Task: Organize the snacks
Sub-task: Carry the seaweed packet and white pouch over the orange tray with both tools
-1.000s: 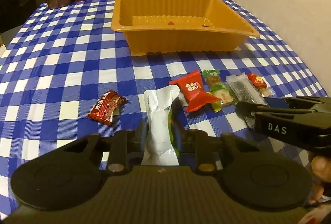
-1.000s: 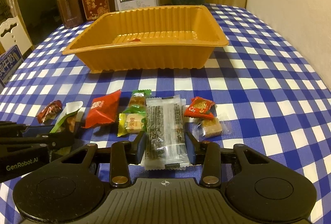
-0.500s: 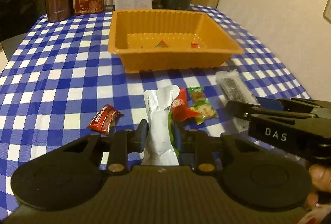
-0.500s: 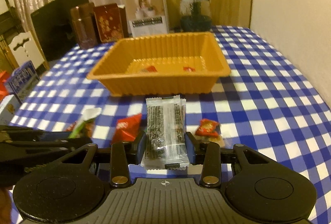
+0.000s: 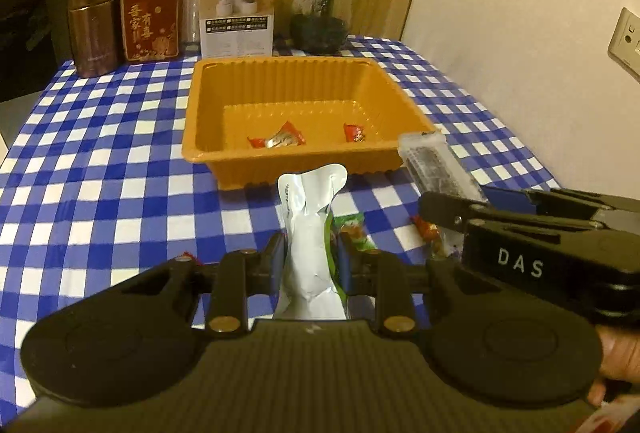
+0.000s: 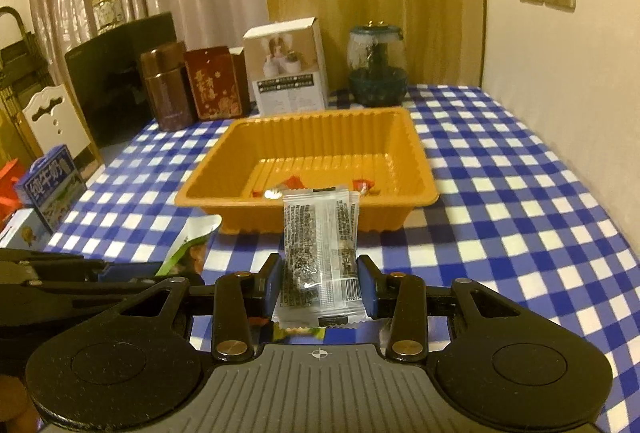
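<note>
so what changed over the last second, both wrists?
Both grippers rose off the table, each carrying its snack: left gripper the white pouch, right gripper the clear seaweed pack. No grip taken or released. The orange tray and the loose snacks on the cloth stayed put.

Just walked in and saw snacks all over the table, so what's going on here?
A person is sorting snacks into the orange tray using two handheld grippers. The left gripper is shut on a white pouch; the right gripper is shut on a clear sesame bar packet. Two red candies lie in the tray.
</note>
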